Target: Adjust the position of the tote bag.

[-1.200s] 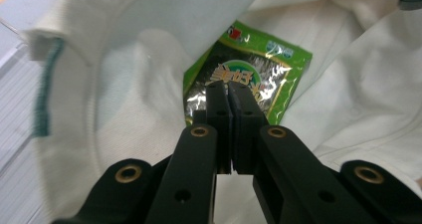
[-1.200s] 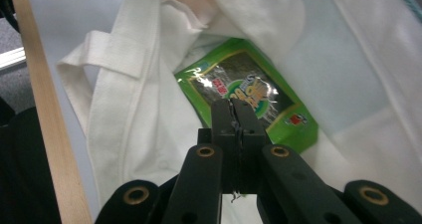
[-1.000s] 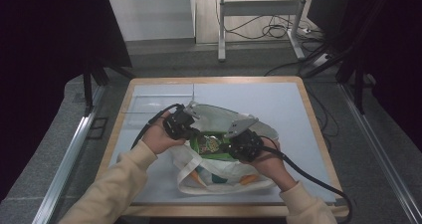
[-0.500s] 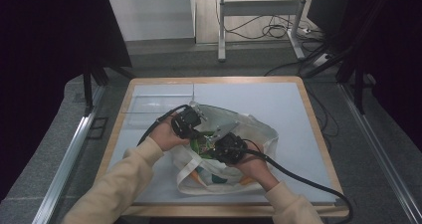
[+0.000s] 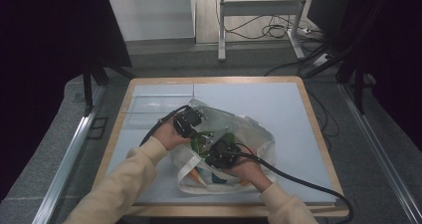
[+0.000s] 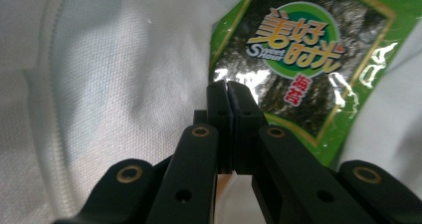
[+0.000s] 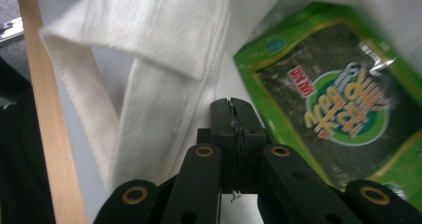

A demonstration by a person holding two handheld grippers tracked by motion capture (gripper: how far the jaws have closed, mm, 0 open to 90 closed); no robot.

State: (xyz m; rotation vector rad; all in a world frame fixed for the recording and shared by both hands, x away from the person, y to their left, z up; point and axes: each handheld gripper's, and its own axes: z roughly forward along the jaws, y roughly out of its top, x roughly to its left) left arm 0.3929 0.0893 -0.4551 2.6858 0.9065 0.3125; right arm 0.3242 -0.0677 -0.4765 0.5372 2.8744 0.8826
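Observation:
A white cloth tote bag (image 5: 249, 129) lies on the blue-grey table (image 5: 278, 99). A green seaweed snack packet (image 5: 201, 140) lies in the bag's mouth. My left gripper (image 5: 193, 128) hovers at the bag's left side, and its jaws are shut with nothing seen between them (image 6: 229, 92), the tips just over the packet (image 6: 298, 59) and white cloth (image 6: 124, 74). My right gripper (image 5: 215, 150) sits at the bag's near side, shut (image 7: 232, 104), pointing between the packet (image 7: 338, 99) and a folded bag strap (image 7: 159, 84).
The table has a wooden rim (image 5: 318, 134), seen close in the right gripper view (image 7: 50, 124). A clear flat tray (image 5: 159, 104) lies at the back left. Cables trail from both grippers toward the near edge. Orange and teal shapes (image 5: 209, 176) show at the bag's near side.
Both hands have sunk toward the bag. The right gripper has shifted left and nearer the packet; the left has crept slightly right. The bag's top has settled lower.

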